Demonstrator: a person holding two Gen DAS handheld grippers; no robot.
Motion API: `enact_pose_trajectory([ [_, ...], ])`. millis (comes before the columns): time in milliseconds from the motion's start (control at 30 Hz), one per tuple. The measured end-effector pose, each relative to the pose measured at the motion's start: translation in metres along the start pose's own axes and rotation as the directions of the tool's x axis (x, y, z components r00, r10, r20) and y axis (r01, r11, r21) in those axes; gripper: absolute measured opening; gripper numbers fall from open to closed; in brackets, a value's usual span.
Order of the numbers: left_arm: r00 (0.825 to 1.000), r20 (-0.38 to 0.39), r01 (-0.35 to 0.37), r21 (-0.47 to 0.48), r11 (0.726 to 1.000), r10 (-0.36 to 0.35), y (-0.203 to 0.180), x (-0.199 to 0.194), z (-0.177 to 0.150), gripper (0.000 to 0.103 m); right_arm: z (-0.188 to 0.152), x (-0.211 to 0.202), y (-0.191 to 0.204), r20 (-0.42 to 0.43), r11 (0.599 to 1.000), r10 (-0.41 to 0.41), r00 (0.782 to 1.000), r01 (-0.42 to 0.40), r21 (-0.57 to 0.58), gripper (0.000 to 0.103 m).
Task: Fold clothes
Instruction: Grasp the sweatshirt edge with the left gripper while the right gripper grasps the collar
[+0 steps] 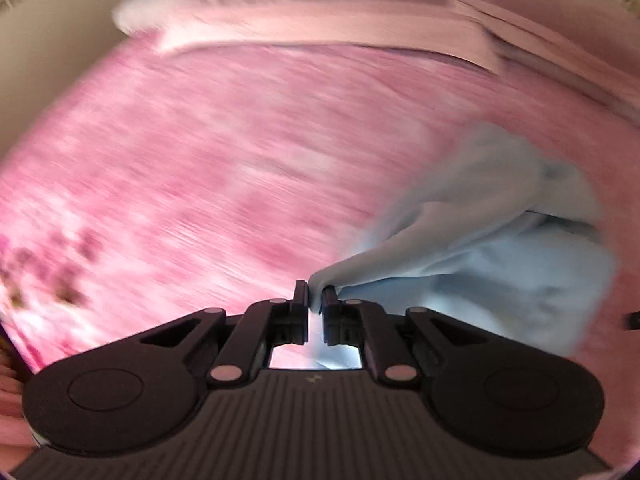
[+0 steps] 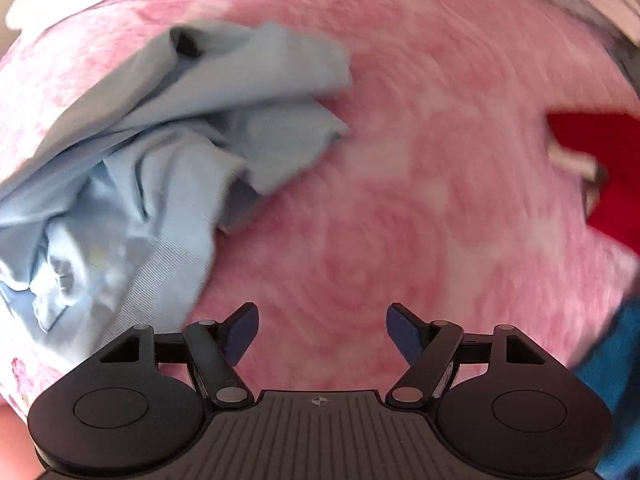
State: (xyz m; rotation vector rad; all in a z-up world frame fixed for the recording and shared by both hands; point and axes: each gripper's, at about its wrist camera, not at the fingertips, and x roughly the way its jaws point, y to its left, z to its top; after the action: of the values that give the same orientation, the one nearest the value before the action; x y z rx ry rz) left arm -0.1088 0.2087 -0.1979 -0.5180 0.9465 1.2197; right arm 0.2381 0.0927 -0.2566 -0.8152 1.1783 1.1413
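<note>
Left hand-held gripper [image 1: 316, 294] pinches crumpled pale-blue garment [image 1: 500, 248]; right hand-held gripper [image 2: 322, 334] gapes over mottled pink bedspread [image 2: 420, 200].

My two wrist views look down close over the pink bedspread [image 1: 224, 168], sharing the light-blue garment [image 2: 132, 168].

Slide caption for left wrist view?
Left gripper pinches light blue garment edge over pink bedspread.
</note>
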Motion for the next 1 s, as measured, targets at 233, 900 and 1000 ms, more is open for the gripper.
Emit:
enact_pose_trajectory([
  [233, 0.998, 0.001, -0.065, 0.05, 0.997, 0.065, 0.009, 0.016, 0.021, 0.007, 0.036, -0.005, 0.037, 0.049, 0.992, 0.01, 0.999, -0.004, -0.127, 0.074],
  [900, 0.952, 0.044, 0.289, 0.184, 0.939, -0.302, -0.038, -0.032, 0.051, 0.038, 0.077, 0.012, 0.001, 0.291, 0.951, 0.14, 0.946, -0.046, -0.307, 0.074],
  [1000, 0.954, 0.063, 0.275, 0.2, 0.94, -0.292, -0.04, -0.03, 0.057, 0.039, 0.079, 0.019, 0.001, 0.298, 0.932, 0.167, 0.94, -0.052, -0.358, 0.074],
])
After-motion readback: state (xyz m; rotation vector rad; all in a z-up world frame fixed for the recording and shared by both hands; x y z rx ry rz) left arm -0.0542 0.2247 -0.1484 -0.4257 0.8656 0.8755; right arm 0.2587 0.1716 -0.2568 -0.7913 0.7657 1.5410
